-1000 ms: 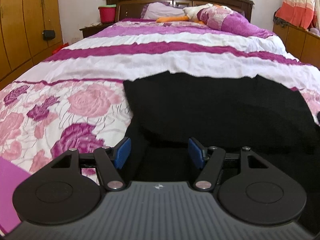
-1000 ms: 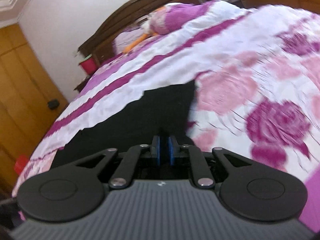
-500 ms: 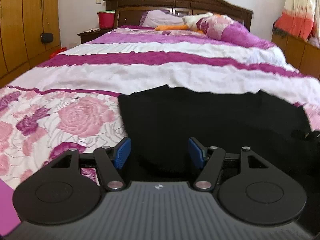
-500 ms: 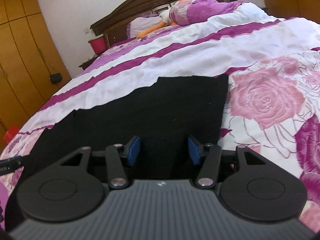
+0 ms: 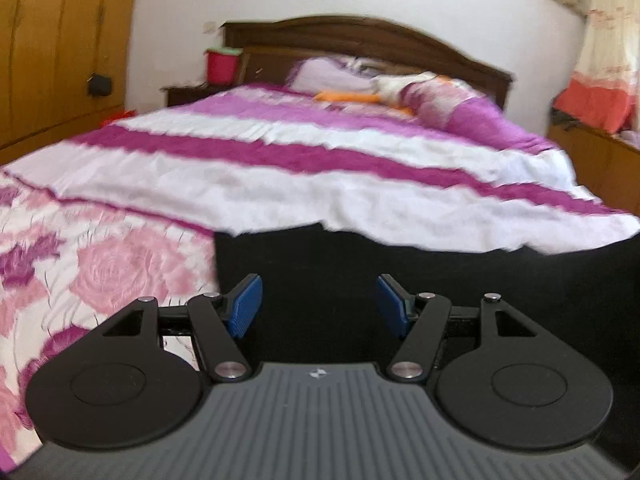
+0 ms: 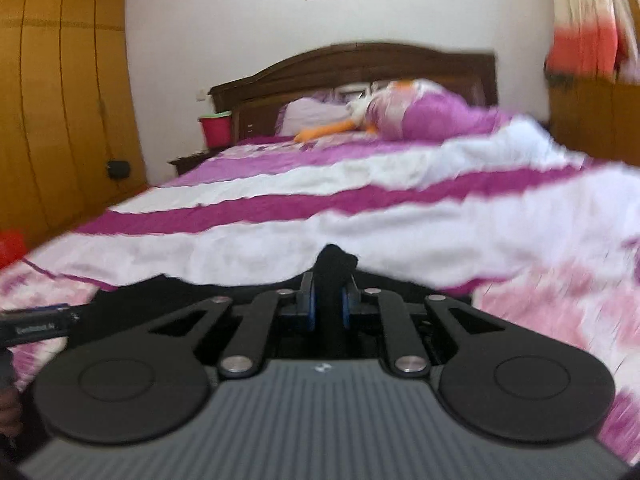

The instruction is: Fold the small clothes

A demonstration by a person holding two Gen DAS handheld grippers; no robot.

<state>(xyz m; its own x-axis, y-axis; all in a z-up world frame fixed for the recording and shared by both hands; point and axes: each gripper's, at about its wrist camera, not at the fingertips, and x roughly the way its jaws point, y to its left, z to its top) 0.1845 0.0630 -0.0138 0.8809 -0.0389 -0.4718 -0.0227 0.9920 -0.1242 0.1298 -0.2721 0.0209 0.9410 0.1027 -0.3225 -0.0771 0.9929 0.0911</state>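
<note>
a flat black fabric garment point(image 5: 420, 276) lies on the near part of a bed covered by a pink, purple and white rose-print quilt point(image 5: 280, 184). its long axis runs across the bed from side to side, with its far edge roughly parallel to the dark wooden headboard point(image 5: 360, 36). the left claw point(image 5: 319, 306) hovers over the garment's left end, its blue pads spread with nothing between them. the right claw point(image 6: 329, 300) is closing, its pads pinching a bunched tuft of the black fabric at the garment's right end, and that tuft sticks up past the fingertips toward the headboard.
</note>
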